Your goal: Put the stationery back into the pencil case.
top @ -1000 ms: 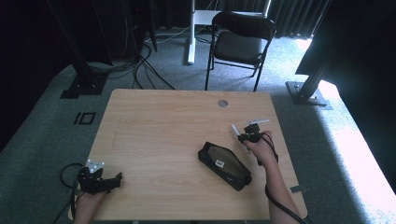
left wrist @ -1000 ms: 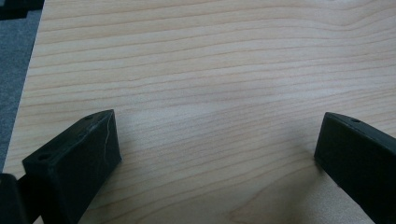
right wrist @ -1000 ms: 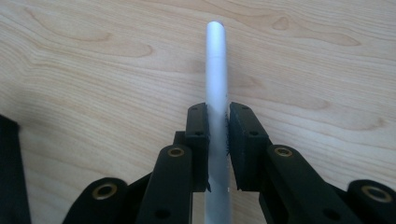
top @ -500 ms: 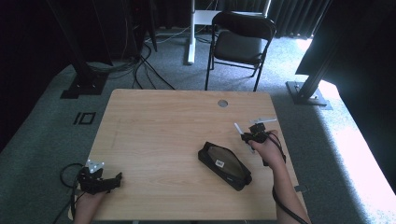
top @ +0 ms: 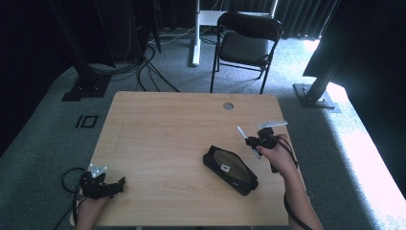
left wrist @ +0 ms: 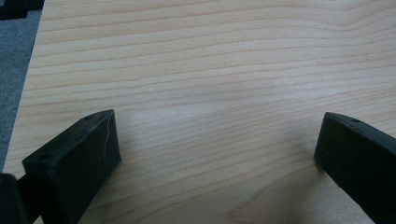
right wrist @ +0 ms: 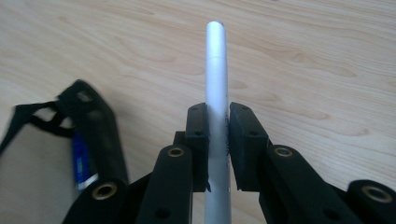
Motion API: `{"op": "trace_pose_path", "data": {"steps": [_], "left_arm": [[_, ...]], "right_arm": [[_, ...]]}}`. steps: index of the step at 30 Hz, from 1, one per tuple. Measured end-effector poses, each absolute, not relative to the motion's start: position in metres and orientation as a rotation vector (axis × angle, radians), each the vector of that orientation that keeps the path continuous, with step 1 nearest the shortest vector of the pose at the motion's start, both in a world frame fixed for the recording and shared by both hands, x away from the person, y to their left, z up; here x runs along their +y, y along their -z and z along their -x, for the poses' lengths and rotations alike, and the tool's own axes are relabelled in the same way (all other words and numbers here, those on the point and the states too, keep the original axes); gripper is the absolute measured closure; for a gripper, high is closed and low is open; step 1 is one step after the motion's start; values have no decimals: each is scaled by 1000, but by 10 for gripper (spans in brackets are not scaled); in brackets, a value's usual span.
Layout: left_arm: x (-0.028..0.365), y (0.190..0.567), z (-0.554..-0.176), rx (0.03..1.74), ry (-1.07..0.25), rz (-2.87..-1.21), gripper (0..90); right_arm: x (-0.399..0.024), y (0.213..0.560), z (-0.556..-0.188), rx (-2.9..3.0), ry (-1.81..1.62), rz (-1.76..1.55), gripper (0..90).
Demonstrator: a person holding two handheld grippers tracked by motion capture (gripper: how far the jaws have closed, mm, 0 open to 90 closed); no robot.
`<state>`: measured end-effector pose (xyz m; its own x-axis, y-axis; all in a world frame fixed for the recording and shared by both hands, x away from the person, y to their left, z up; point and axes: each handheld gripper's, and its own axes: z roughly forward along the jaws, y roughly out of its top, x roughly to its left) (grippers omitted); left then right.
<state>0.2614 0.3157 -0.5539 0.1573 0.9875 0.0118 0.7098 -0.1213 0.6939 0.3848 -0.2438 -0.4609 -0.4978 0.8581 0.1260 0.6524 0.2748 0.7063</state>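
A: Where's the slim white cylindrical pen [right wrist: 217, 84]?

B: Clamped between the pads of the right gripper [right wrist: 218, 140] — lifted off the light wooden table [top: 163, 134], near its right edge, tip slanting toward the far-left.

A: And beside it?

B: A black fabric pencil case [top: 230, 169] lies flat just left of that gripper, a blue item [right wrist: 81, 163] showing at its opening.

A: The other tool?

B: The left gripper [top: 106, 186] rests at the near-left corner — jaws spread wide over bare wood, holding nothing
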Motion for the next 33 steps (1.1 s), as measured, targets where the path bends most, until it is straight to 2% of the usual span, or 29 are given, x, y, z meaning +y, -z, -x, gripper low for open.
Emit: {"op": "trace_pose_path", "data": {"steps": [21,33], "left_arm": [[316,554,-261,1608,-663,-1896,4],[316,554,-261,1608,-663,-1896,4]], "right_arm": [[-215,421,-351,2355,-1192,-1160,785],[-198,414,-338,2438,-1240,-1021,785]]}}
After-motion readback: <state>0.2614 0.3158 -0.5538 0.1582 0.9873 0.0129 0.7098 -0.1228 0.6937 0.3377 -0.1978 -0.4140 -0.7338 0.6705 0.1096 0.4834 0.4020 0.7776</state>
